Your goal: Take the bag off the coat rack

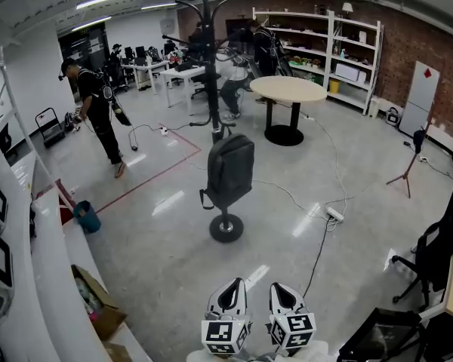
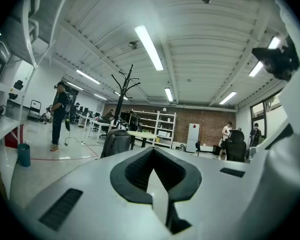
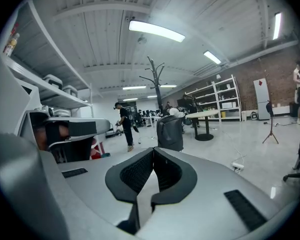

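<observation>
Left gripper (image 1: pixel 230 292): clenched on nothing, held level and low in front of me.
Right gripper (image 1: pixel 285 292): also pinched together and empty, tipped slightly down, just beside the left one.
Backpack (image 1: pixel 230 168): the black bag hangs on the coat rack (image 1: pixel 209 66), straight ahead of both grippers and well apart from them, out of reach.
Risk, closed jaws: if I arrive with both clenched, I would only nudge the bag and set it swinging. I judge they must part before contact.
Risk, tipping: the rack stands on one small round base (image 1: pixel 226 228). Pulling the bag toward me instead of lifting it off the hook could topple the stand.
Risk, snag: I cannot see which hook carries the strap, so a blind tug may catch it.
Cardboard box (image 1: pixel 94 308): close on the left of my left gripper, off my path.
Blue bin (image 1: pixel 87 217): ahead and left, clear of the route.
Person (image 1: pixel 98 115): walking far ahead on the left, well away from the rack.
Cable (image 1: pixel 317 251): runs along the floor ahead of my right gripper to a power strip (image 1: pixel 334 213), a trip hazard as I approach.
Round table (image 1: pixel 288 89): beyond the rack, no obstacle.
</observation>
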Tool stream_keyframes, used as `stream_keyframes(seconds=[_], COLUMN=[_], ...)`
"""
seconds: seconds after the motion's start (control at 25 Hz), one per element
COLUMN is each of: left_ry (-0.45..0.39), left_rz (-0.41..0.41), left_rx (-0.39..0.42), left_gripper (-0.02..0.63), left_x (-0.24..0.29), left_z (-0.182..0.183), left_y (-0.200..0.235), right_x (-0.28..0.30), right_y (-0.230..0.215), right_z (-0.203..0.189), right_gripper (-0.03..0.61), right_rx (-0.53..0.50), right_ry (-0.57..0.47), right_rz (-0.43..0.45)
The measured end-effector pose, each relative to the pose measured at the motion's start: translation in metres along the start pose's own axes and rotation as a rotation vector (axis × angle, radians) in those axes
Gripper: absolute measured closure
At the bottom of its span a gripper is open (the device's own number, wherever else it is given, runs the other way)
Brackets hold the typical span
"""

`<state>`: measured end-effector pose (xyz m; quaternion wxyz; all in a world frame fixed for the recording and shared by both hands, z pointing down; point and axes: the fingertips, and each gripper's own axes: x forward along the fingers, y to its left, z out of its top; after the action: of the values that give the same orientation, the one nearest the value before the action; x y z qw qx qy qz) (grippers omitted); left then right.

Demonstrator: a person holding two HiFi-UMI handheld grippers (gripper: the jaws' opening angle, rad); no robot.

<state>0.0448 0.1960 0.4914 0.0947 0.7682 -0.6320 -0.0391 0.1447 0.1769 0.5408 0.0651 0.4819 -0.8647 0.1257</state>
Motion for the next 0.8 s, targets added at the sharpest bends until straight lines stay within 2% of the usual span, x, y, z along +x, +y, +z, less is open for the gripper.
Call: stream_keyframes(seconds=[0.24, 0.6, 0.8], left_ry=[0.011, -0.011, -0.015], left_rz=[-0.011, 0.022, 0.013], left_rx=[-0.009, -0.014, -0.004], left_gripper=[0.614, 0.614, 0.614], left_x=[0.021, 0.064, 0.092], left_z=[-0.002, 0.011, 0.020], left_y=[0.010, 0.053, 0.074], right_x=[0.025, 0.084, 0.119], right_y=[-0.012, -0.014, -0.015], right_z=[0.003, 0.016, 0.031], right_gripper=[0.567, 0.567, 0.566], right_rx=[0.004, 0.007, 0.008], right_ry=[0.006, 0.005, -0.016], right_rz=[-0.019, 0.000, -0.006])
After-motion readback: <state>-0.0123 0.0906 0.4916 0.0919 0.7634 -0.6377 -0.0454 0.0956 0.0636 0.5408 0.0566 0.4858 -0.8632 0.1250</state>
